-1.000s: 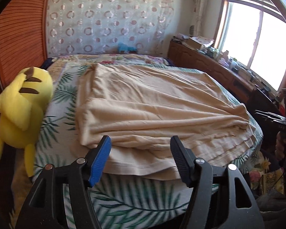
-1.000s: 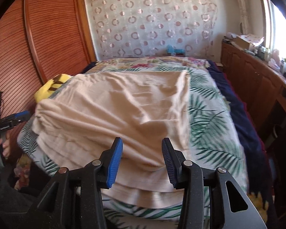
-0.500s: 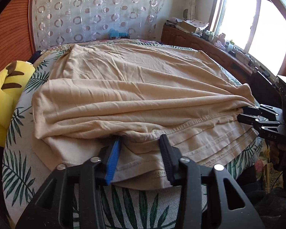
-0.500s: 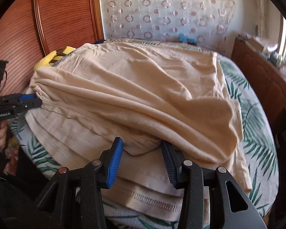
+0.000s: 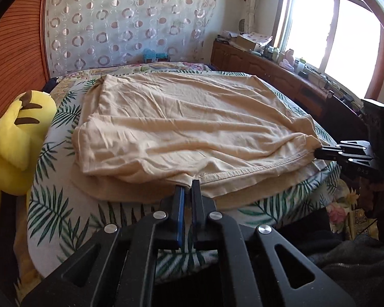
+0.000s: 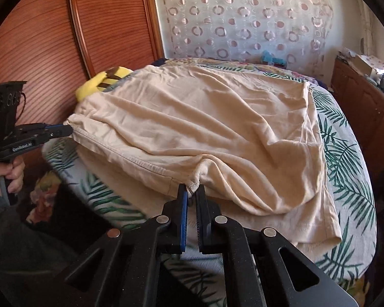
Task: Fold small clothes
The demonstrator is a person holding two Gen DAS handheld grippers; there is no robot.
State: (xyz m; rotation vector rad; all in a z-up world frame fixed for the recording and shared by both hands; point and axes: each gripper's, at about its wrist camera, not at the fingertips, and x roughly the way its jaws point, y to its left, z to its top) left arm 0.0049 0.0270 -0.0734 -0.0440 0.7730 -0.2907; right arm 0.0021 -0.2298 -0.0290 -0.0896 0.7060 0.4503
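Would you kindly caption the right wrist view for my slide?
Right gripper and left gripper pinch the beige garment's near hem on a leaf-print bed.

Beige garment [image 6: 204, 128] hides most of the yellow plush toy [image 6: 102, 81]; small clutter on the wooden counter [image 5: 281, 58] is too small to tell.

Domestic bedroom: bed [image 5: 53, 204] with palm-leaf bedspread, yellow plush toy [image 5: 18, 138], ring-patterned curtain [image 5: 130, 20], wooden wardrobe doors [image 6: 64, 38], cluttered wooden sideboard [image 5: 268, 69] beneath a window [image 5: 332, 25].
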